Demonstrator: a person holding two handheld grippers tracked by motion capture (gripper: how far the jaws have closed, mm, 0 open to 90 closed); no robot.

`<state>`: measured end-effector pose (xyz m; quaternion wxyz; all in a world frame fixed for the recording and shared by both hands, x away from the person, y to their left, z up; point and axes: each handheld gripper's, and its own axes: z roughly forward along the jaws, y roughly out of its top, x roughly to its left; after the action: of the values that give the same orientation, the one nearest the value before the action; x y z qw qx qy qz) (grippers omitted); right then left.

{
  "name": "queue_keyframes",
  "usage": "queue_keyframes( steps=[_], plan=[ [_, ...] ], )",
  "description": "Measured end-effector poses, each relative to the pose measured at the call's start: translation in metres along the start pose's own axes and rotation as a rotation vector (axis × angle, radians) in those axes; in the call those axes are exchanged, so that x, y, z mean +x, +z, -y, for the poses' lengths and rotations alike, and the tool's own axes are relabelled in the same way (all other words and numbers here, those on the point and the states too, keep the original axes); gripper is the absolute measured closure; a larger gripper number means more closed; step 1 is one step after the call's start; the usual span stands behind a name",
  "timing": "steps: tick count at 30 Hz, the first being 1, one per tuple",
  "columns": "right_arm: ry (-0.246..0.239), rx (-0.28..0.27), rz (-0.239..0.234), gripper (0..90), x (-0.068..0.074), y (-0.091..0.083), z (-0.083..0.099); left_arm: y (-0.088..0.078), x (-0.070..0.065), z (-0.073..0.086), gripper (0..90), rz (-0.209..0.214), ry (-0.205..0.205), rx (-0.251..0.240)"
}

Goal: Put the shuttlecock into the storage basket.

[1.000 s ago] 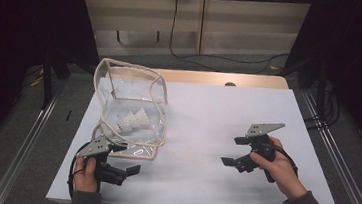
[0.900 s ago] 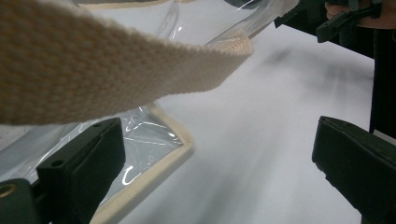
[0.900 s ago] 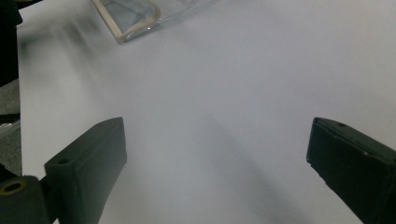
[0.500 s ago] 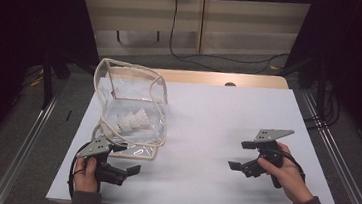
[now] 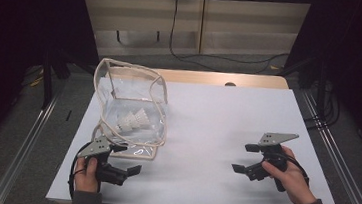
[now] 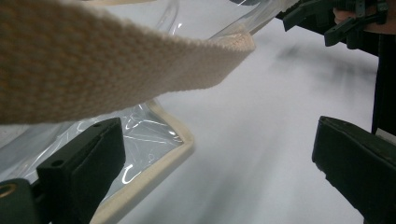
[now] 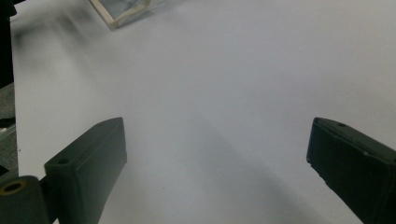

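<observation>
Two shuttlecocks (image 5: 134, 120) lie inside a clear plastic bag (image 5: 130, 109) with cream fabric edging, which stands open on the left half of the white worktop (image 5: 216, 135). The bag's base is roughly square, so it offers no strong long axis; its near bottom edge runs across the worktop from left to right.

The left gripper (image 5: 127, 169) sits just in front of that near edge, at the bag's front left corner, with its jaws spread apart and holding nothing. In the left gripper view, the bag's cream-trimmed corner (image 6: 180, 140) lies just ahead of and beside the left-hand jaw, and a woven strap (image 6: 116, 65) of the bag hangs across the top of the frame, very near the camera. The bag therefore lies forward and slightly to the left of this gripper, almost touching it.

The right gripper (image 5: 246, 161) rests well apart on the right half of the worktop, its jaws also wide open and empty, pointing leftward towards the bag. In the right gripper view, a corner of the bag (image 7: 121, 14) shows far off at the upper left, with bare worktop between.

The left hand is clearly the nearer one, so any grasp of the bag's edge or strap would most likely fall to it; the right would have to cross the open worktop first.
</observation>
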<state>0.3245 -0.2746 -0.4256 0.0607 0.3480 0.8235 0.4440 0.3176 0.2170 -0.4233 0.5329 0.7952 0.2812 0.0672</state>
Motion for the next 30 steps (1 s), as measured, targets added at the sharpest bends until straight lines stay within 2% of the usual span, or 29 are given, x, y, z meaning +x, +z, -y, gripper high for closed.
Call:
queue_keyframes(
  steps=[30],
  plan=[
    [0.029,-0.005,0.021,4.7,-0.008,-0.013,0.025,0.002,-0.001,0.000,2.8,-0.002,-0.002,0.001]
  ],
)
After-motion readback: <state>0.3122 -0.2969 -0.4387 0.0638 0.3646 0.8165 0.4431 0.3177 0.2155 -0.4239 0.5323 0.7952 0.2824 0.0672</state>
